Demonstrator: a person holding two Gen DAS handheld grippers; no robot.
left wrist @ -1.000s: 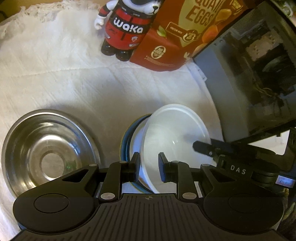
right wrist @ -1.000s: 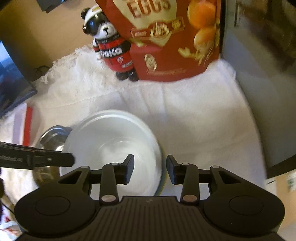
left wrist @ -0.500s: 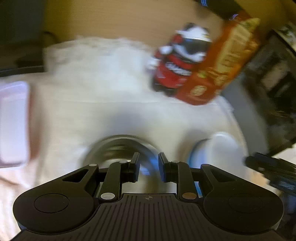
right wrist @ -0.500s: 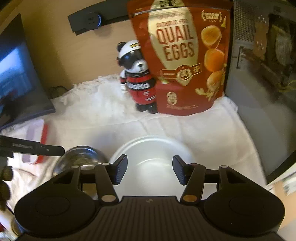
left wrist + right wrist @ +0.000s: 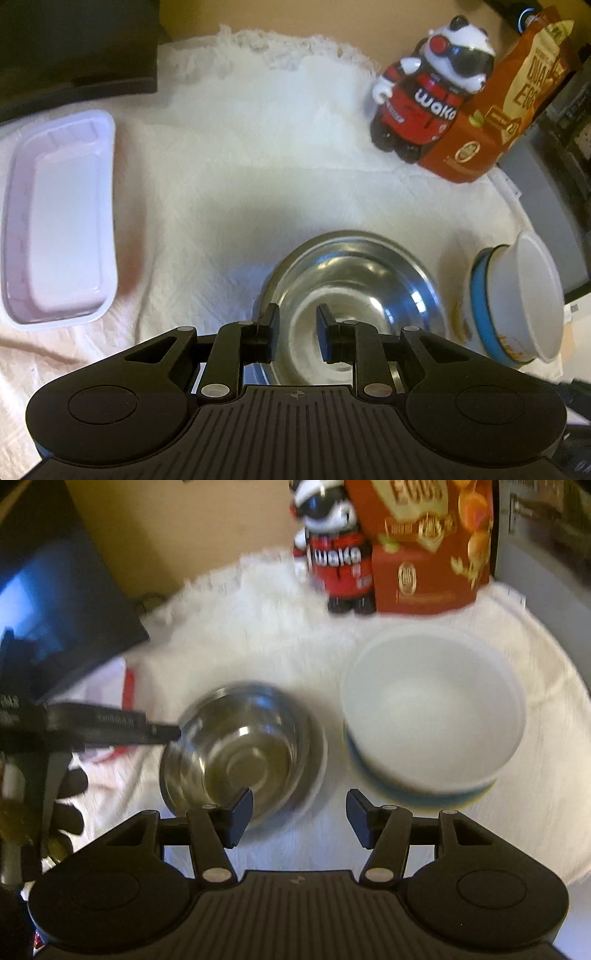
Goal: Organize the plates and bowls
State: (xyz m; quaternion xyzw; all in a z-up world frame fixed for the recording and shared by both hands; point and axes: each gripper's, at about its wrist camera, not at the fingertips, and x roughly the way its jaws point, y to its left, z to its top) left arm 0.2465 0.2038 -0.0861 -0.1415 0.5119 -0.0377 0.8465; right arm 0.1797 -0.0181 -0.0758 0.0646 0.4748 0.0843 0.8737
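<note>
Where both tongs flanked the white bowl [image 5: 432, 705], left tongs [image 5: 295, 334] (narrowly spread) now overhang the steel bowl [image 5: 354, 280], right tongs [image 5: 299, 818] opening, empty.

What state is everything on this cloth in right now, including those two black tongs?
Steel bowl: upright, empty.
White bowl: empty, nested in a blue-rimmed dish.
Plastic tray: upright, empty.
Panda figure: standing.
Quail egg bag: standing.
Left tongs: slightly open, holding nothing.
Right tongs: opening, holding nothing.
</note>
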